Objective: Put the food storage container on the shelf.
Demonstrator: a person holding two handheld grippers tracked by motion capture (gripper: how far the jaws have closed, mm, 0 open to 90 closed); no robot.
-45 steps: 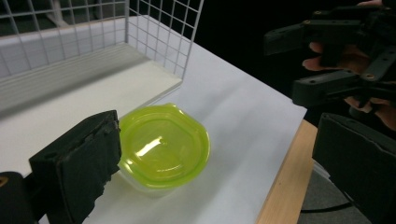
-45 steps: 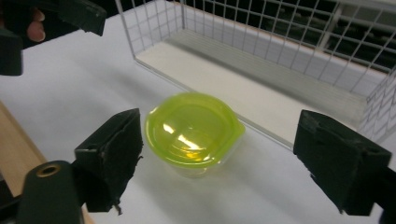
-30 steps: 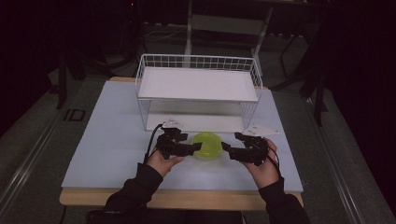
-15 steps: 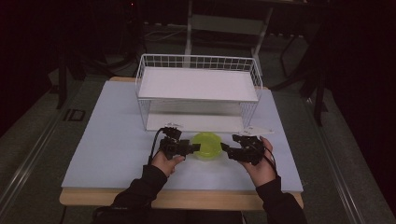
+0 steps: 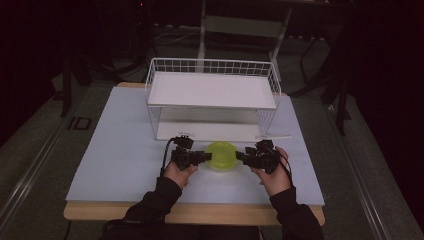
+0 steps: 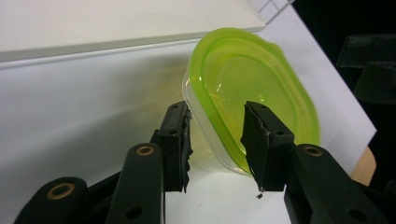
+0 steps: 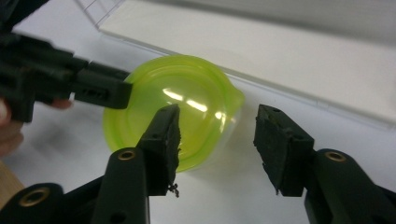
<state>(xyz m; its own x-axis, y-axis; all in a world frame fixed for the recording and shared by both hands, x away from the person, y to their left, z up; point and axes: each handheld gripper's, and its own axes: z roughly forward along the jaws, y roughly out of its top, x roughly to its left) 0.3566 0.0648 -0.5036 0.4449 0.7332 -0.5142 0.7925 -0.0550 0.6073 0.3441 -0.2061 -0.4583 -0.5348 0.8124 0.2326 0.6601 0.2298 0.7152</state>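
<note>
Both hands have lowered; we straddle the green container (image 5: pixel 221 156) rim with left gripper (image 6: pixel 217 140) and right gripper (image 7: pixel 217 144), jaws narrowing but unclamped, for a balanced lift.

The left gripper (image 5: pixel 196 157) and right gripper (image 5: pixel 248 158) are matt black, each with two blocky jaws ending in rough, frayed black pads (image 6: pixel 180 140). Brass-coloured rivets (image 6: pixel 145 150) ring the jaw pivots, with small dark screw holes beside them. Black cables (image 5: pixel 165 155) loop from the bodies, and the person wears black sleeves (image 5: pixel 155 200).
</note>
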